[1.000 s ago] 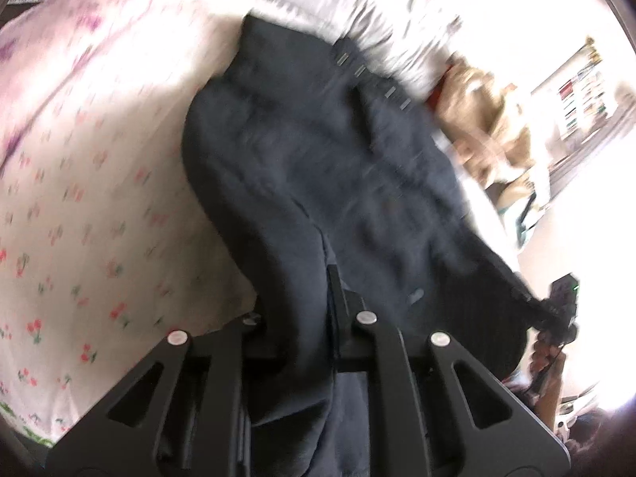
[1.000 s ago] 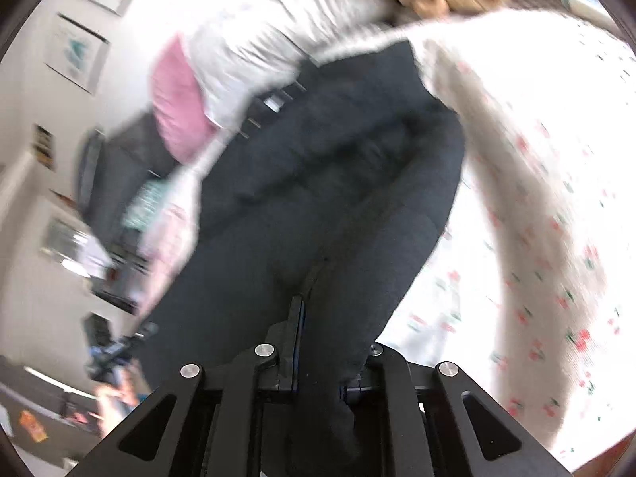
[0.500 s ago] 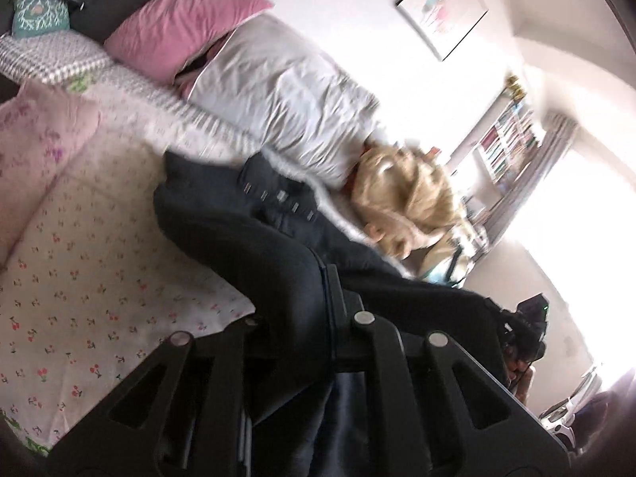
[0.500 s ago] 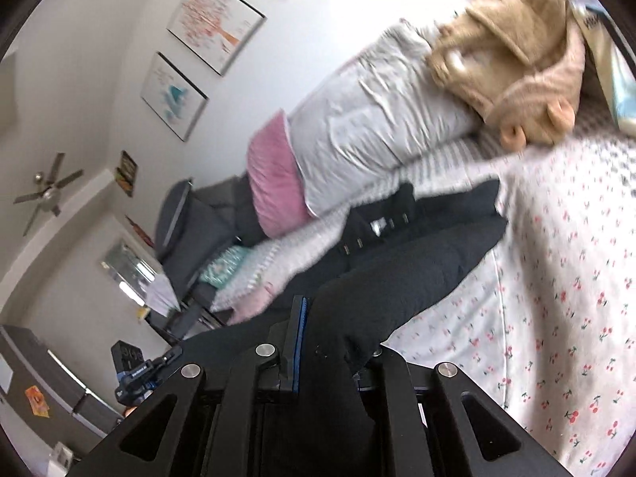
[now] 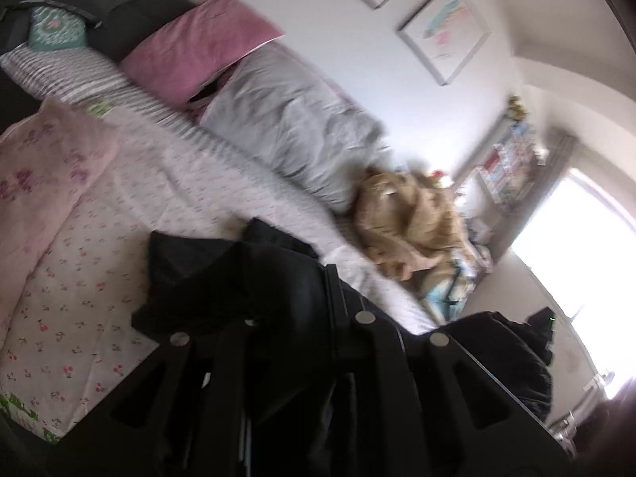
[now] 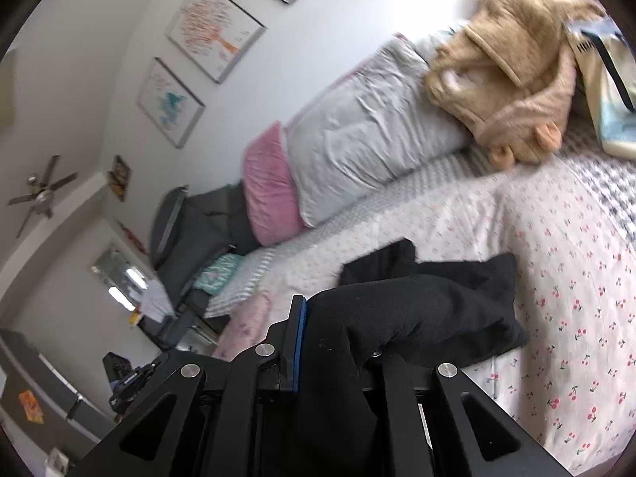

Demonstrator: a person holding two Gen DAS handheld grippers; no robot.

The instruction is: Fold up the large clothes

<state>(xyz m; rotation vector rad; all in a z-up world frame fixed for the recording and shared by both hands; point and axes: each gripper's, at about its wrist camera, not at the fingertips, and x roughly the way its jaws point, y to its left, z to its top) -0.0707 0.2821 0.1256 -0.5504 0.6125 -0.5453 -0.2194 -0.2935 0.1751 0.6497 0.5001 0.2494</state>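
Both tongs, left (image 5: 306, 298) and right (image 6: 338, 330), grip the dark garment (image 6: 429, 306), bunched just ahead over the bed (image 6: 556, 262); folding looks barely begun, nothing laid flat yet.

The left gripper (image 5: 306, 302) is clamped on a black garment (image 5: 246, 278), whose dark cloth is bunched between the fingers and drapes over the gripper's frame. The garment's far end lies on the bed (image 5: 79, 278), which wears a white cover printed with small cherries. Beyond the garment, along the wall side of the bed, a pink pillow (image 5: 198, 51) touches a grey pillow (image 5: 294, 127). Just past the grey pillow sits a tan plush toy (image 5: 413, 218). Above the pillows hangs a framed picture (image 5: 445, 31). More black cloth (image 5: 512, 357) hangs near the bright window (image 5: 576, 246).
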